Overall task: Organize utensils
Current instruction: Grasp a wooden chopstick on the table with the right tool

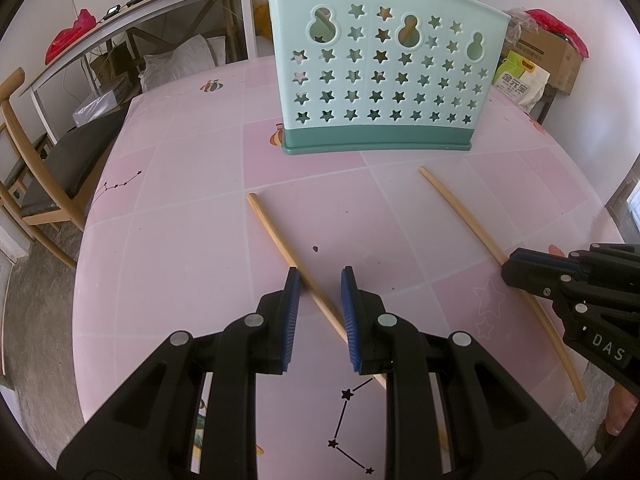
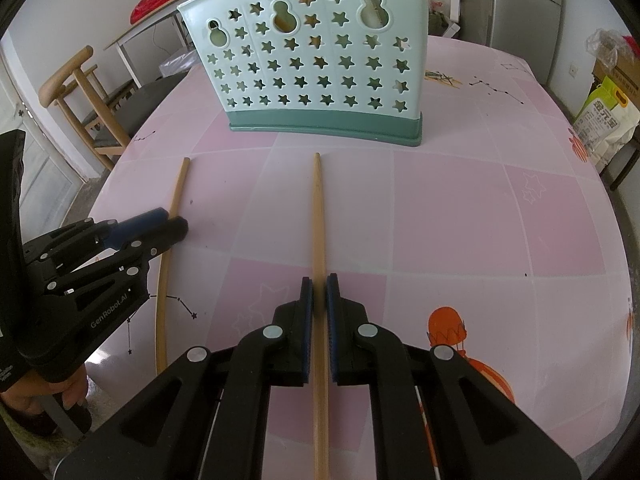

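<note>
Two wooden chopsticks lie on the pink table [image 2: 480, 208], ahead of both grippers and short of the teal holder [image 2: 320, 60].

Left gripper [image 1: 320, 276]: jaws spread, left chopstick [image 1: 280, 240] crossing diagonally between them.

Right gripper [image 2: 319, 280]: pads nearly together around the right chopstick [image 2: 319, 216]; contact cannot be confirmed.

Sticks look light, stiff, smooth, likely to roll or pivot; best gripped near the middle.

Holder compartments hidden behind its perforated wall. Near ends of both sticks run under the gripper bodies.
</note>
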